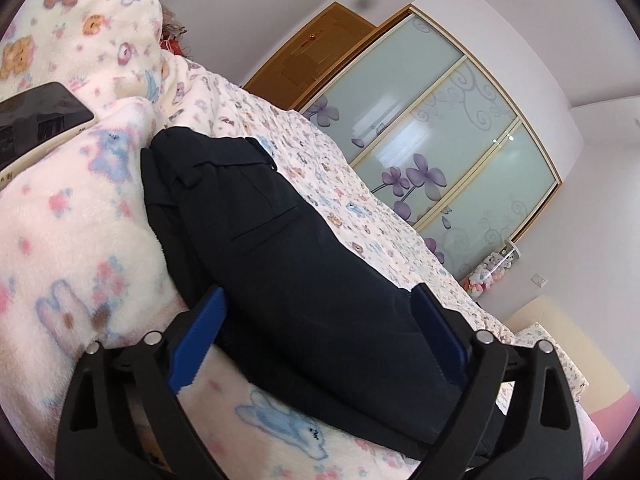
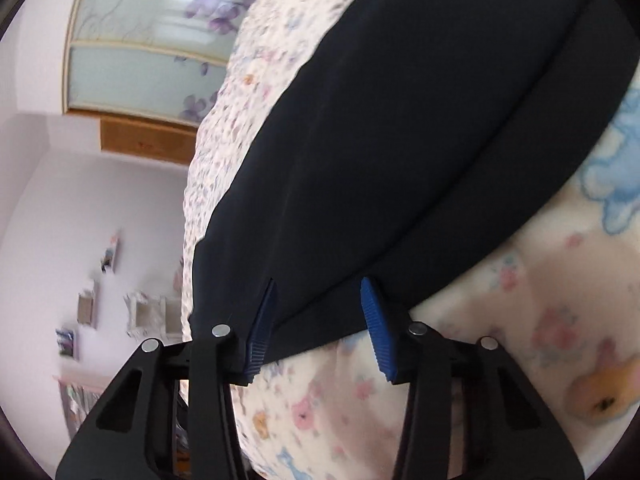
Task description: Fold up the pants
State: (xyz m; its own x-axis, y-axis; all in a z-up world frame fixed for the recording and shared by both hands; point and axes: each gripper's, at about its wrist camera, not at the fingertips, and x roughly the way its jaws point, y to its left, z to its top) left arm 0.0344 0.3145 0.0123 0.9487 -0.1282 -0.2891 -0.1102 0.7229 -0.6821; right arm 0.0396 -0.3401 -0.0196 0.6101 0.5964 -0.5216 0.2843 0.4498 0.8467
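Note:
Dark navy pants (image 1: pixel 280 240) lie folded lengthwise on a fleece blanket (image 1: pixel 80 240) on the bed, waistband and back pocket at the far end. My left gripper (image 1: pixel 316 328) is open, its blue pads (image 1: pixel 200 332) spread on either side of the near part of the pants. In the right wrist view the pants (image 2: pixel 420 140) fill the upper middle. My right gripper (image 2: pixel 320 320) is open with its blue pads (image 2: pixel 376 328) at the fabric's lower edge, the cloth between them but not pinched.
A black phone (image 1: pixel 36 116) lies on the blanket at the left. A floral bedsheet (image 1: pixel 360 200) runs beside the pants. A wardrobe with frosted flower doors (image 1: pixel 460 140) and a wooden door (image 1: pixel 312 52) stand beyond the bed. Plush toys (image 1: pixel 488 272) sit by the wardrobe.

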